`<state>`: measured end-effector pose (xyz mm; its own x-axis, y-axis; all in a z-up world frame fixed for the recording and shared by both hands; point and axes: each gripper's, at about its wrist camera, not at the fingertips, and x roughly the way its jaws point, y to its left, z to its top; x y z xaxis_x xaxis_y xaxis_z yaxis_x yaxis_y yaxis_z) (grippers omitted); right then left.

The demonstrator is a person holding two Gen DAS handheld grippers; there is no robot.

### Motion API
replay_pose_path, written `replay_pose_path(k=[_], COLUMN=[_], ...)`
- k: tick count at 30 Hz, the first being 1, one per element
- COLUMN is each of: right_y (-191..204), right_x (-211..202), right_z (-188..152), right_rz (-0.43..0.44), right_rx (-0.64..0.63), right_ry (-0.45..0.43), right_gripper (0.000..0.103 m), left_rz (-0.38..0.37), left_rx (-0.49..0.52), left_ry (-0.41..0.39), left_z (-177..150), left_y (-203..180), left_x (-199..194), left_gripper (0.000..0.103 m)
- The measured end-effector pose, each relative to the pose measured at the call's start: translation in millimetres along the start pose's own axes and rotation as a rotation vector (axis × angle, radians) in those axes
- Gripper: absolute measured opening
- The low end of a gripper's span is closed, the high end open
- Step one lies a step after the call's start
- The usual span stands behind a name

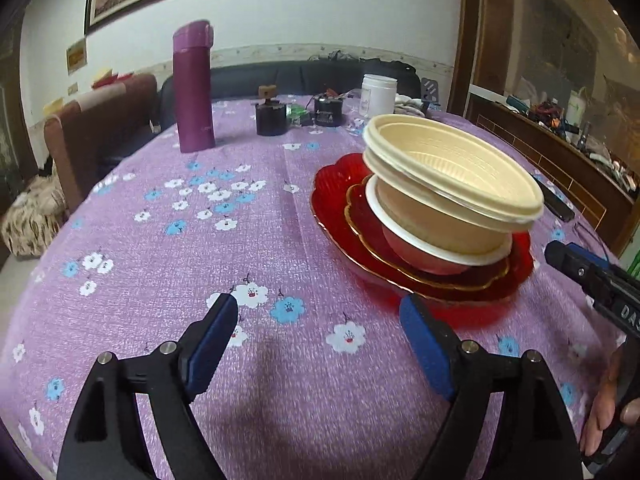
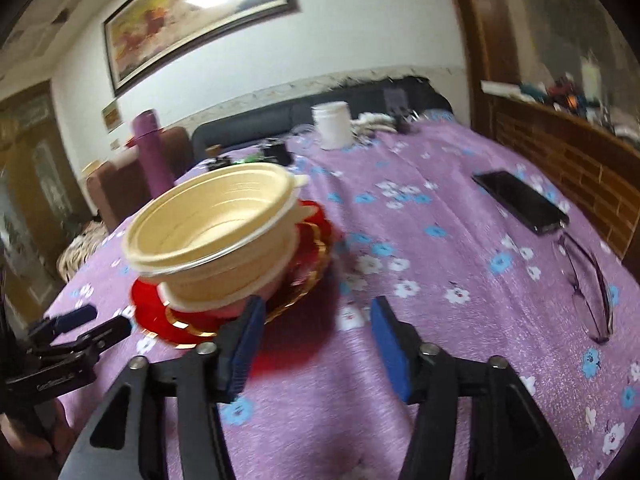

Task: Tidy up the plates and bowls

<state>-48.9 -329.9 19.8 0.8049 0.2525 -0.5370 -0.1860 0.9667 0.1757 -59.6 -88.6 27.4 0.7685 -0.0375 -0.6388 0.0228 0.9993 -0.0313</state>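
Note:
A stack stands on the purple flowered tablecloth: a red scalloped plate (image 1: 516,276) at the bottom, a smaller gold-rimmed red plate (image 1: 360,216) on it, then a pink bowl (image 1: 424,258) with a white rim, and cream bowls (image 1: 452,172) nested on top, tilted. In the right wrist view the same cream bowls (image 2: 208,220) sit over the red plates (image 2: 156,312). My left gripper (image 1: 320,312) is open just short of the stack, nothing between its fingers. My right gripper (image 2: 316,316) is open to the right of the stack, empty.
A purple flask (image 1: 194,88), two dark small devices (image 1: 272,118) and a white jar (image 1: 378,94) stand at the table's far side. A black phone (image 2: 520,200) and glasses (image 2: 592,284) lie to the right. A dark sofa and a wooden cabinet border the table.

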Motion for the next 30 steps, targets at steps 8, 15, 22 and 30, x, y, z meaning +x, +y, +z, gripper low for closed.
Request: replay_pose_path(k=[8,15,22,30], right_y=[9.5,8.9,5.5,7.5], right_x=[-7.0,-8.4,-5.2,3.6], right_z=[-4.7,-4.0,2.3,5.4], right_rz=[0.007,0.005,0.007,0.002], right_rx=[-0.039,-0.025,-0.006,-0.005], right_ry=[-0.033,-0.045,-0.057,-0.018], right_gripper=[0.083,0.086,0.090,0.090], left_rz=[0.075,0.087,0.096,0.053], left_rx=[0.091,0.123,0.130,0.082], left_ry=[-0.065,-0.078,-0.089,-0.097], left_z=[-7.1,-6.5,-0.7,5.7], left_y=[-19.5,-25.3,-29.1,-19.9], left_x=[-14.5,-12.5,-10.4,-7.9], left_gripper=[0.100,0.103,0.103,0.103])
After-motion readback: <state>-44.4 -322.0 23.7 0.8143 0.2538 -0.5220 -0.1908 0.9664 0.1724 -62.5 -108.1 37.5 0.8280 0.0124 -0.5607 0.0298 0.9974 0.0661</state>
